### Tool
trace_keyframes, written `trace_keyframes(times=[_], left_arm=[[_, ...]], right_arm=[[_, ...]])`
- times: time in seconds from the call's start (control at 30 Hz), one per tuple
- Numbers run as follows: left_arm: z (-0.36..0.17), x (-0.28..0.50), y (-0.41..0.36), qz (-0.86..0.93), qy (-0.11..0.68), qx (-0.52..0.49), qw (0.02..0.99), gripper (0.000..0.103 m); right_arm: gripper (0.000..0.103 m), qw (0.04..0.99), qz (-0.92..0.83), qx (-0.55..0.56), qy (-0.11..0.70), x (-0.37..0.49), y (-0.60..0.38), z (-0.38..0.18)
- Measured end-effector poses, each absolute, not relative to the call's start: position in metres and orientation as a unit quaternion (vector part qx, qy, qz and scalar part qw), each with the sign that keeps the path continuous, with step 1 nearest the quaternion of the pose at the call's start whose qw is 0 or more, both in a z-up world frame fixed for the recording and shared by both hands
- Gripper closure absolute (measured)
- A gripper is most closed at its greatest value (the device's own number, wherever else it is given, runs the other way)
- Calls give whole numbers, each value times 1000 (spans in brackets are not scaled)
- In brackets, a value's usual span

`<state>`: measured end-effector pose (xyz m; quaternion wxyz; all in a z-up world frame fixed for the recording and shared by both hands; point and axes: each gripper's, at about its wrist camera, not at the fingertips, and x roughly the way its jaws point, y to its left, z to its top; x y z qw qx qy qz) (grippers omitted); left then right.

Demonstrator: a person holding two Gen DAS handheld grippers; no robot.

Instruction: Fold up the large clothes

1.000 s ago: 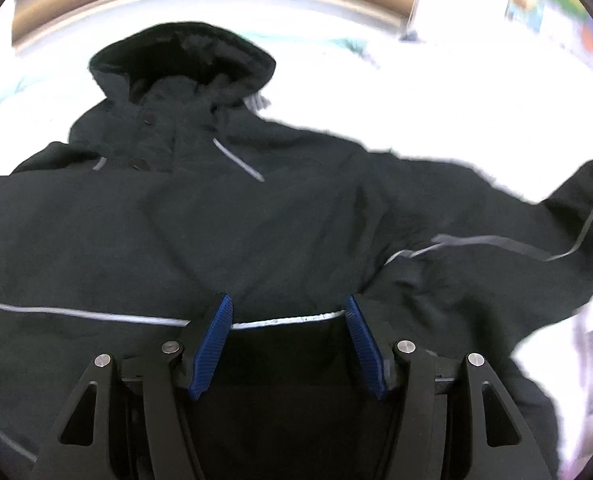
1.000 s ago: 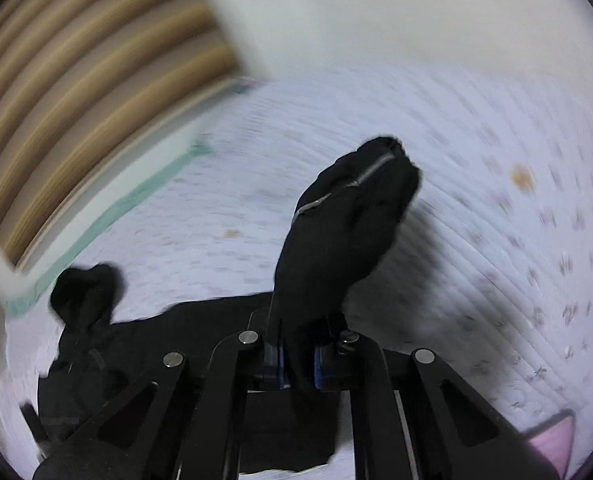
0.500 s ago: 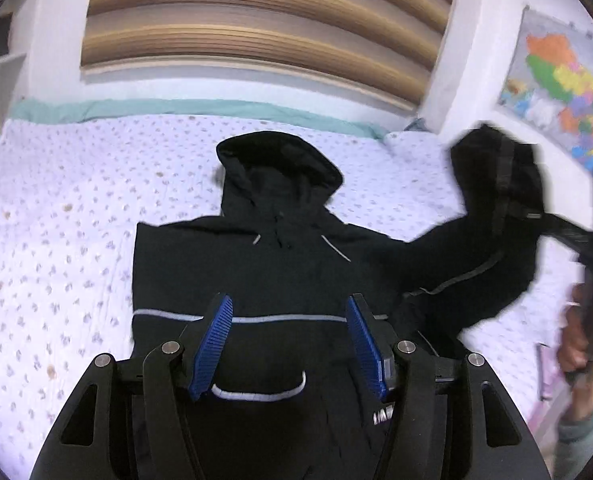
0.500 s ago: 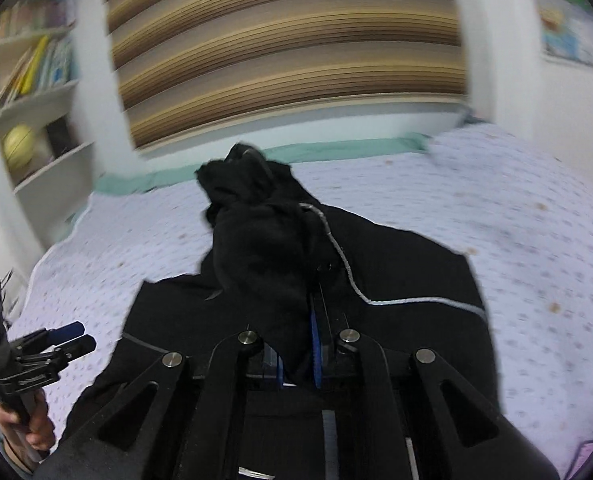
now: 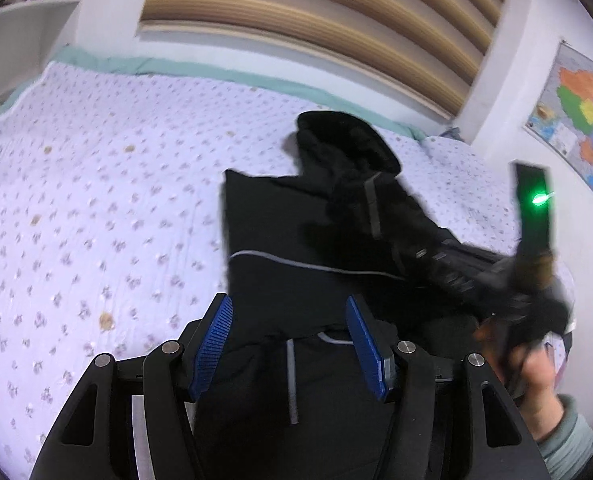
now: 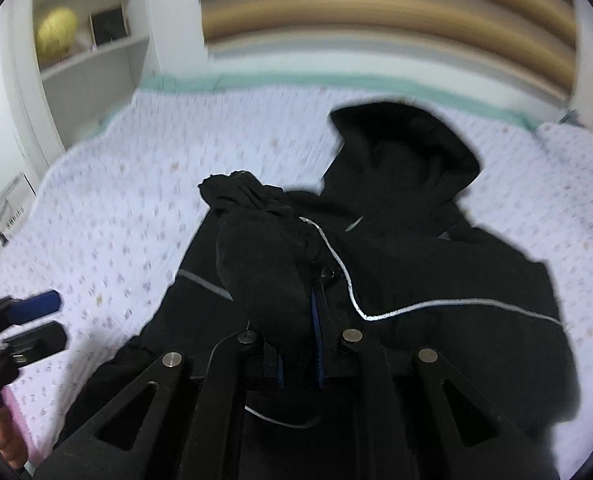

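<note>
Swung across since a second ago, the right claw stays pinched on the black jacket's sleeve, now above the jacket spread lengthwise ahead on the bed, while the left claw hovers wide, empty, nearer the hem.

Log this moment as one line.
left tool: open, empty | right tool: shut on sleeve | jacket: on bed | sleeve over jacket front
</note>
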<state>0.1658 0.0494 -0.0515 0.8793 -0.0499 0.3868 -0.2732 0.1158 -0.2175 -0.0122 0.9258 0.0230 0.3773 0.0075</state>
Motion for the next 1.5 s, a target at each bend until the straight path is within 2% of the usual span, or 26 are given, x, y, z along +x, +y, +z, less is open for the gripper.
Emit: trace_keyframes(times=[0.07,0.13,0.2,0.27,0.4,0.53,0.73,0.83,0.93,0.97,1.0,1.03,1.17,1.23,1.4,1.5], left_arm=[[-58,169,57,-266,392,-51,879,43],[-63,174,61,-262,396,-52,879,43],[-68,180,66,-259,403,-57,876,43],[-73,185,69,-263,411,-66,871,43],[-77,200,63,-300,424,-88,850,43],[-83,226,39,-337,458,-132,812,43],[-109,263,0,-309,503,-145,794,43],[-131,273,-19,-302,525,-149,782,43],[-143,281,-45,-305,530,-144,778,44],[-143,281,-53,-295,525,-135,787,49],[-140,279,-59,-283,515,-119,801,68],[-135,278,-62,-281,506,-108,808,70],[-88,261,-46,-304,431,-116,842,71],[-80,263,-30,-300,421,-134,845,71],[-136,286,-11,-251,501,-126,819,70],[-162,285,-8,-252,504,-141,814,68]], right_arm=[[86,916,2,17,400,141,-203,-57],[76,906,2,16,422,162,-193,-98],[70,894,12,8,447,182,-181,-125],[69,889,12,-18,458,196,-168,-145],[58,905,59,3,421,187,-179,-120],[30,928,70,28,366,160,-213,-72],[30,942,13,5,335,125,-270,-34],[30,938,-39,-4,345,113,-304,-38],[30,927,-66,37,367,110,-344,-52],[30,924,-73,51,373,112,-352,-61],[30,921,-78,58,376,113,-358,-65],[30,920,-83,63,378,113,-362,-67],[30,918,-109,44,380,117,-368,-69],[30,917,-110,42,380,124,-366,-74],[32,903,-95,60,415,153,-359,-112],[33,869,-106,85,476,171,-367,-160]])
